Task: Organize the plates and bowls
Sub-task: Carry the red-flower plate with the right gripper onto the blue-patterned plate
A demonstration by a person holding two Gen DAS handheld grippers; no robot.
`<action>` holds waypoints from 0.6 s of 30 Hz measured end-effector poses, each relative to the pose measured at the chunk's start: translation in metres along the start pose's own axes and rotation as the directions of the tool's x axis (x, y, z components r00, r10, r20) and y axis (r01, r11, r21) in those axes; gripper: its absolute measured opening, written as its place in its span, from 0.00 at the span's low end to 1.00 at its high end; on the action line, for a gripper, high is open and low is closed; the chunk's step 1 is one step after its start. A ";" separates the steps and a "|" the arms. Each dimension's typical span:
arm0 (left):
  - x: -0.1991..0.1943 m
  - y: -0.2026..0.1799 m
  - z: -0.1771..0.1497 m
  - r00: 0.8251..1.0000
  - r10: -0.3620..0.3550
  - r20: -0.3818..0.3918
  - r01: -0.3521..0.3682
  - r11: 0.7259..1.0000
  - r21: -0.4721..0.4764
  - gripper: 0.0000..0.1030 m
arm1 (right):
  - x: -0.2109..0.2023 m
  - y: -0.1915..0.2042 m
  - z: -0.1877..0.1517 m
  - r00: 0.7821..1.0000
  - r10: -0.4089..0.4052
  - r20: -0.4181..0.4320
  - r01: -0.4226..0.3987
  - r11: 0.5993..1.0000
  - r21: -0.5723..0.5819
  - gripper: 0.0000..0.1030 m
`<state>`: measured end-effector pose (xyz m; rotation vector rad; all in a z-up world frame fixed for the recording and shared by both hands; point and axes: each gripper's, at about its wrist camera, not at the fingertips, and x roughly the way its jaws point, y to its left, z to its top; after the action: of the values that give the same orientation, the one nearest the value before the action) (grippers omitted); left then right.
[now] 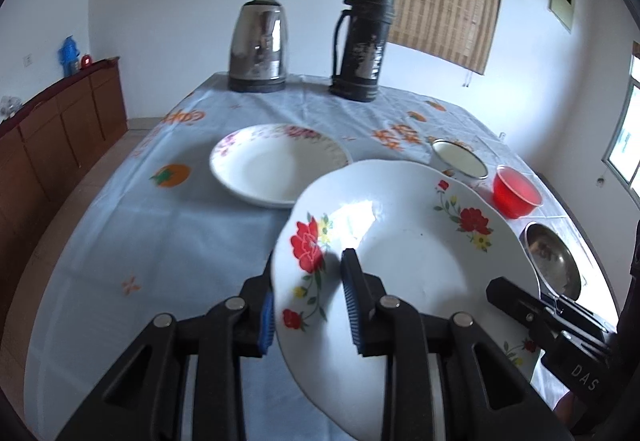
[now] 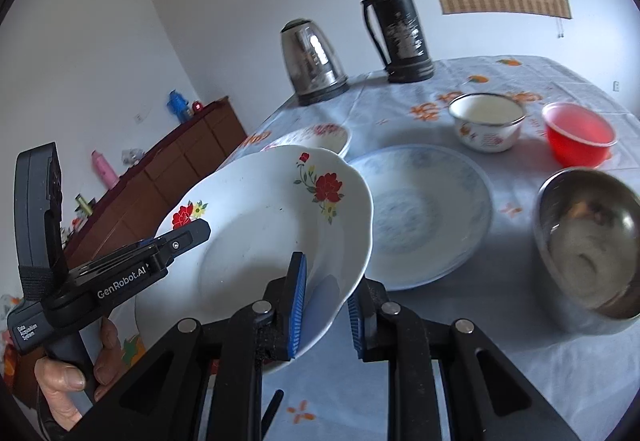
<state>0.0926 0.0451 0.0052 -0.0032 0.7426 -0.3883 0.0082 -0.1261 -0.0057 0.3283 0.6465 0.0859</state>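
A white plate with red flowers (image 1: 400, 233) (image 2: 260, 225) hangs tilted above the table, held by both grippers. My left gripper (image 1: 310, 281) is shut on its near left rim, one blue pad above the rim and one below. In the right wrist view that gripper (image 2: 176, 245) reaches in from the left, with a hand on its handle. My right gripper (image 2: 326, 281) is shut on the plate's near right rim; the left wrist view shows it (image 1: 516, 293) at the plate's right edge. A pink-flowered plate (image 1: 276, 165) (image 2: 320, 135) lies beyond, and a blue-patterned plate (image 2: 424, 209) lies flat beside the held one.
An enamel bowl (image 2: 486, 121), a red plastic bowl (image 2: 578, 133) and a steel bowl (image 2: 592, 245) stand on the right of the tablecloth (image 1: 160, 241). A steel kettle (image 1: 260, 45) and a dark thermos (image 1: 364, 41) stand at the far edge. A wooden sideboard (image 1: 60, 129) runs along the left wall.
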 end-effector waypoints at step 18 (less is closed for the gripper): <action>0.079 -0.041 0.020 0.996 -0.044 -0.075 0.044 0.999 0.003 0.28 | 0.035 -0.065 0.033 0.988 -0.150 -0.047 0.152 0.988 0.034 0.21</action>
<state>0.1446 -0.0230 -0.0262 -0.0006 0.8167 -0.4340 0.0545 -0.1900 -0.0223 0.3130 0.7151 -0.0644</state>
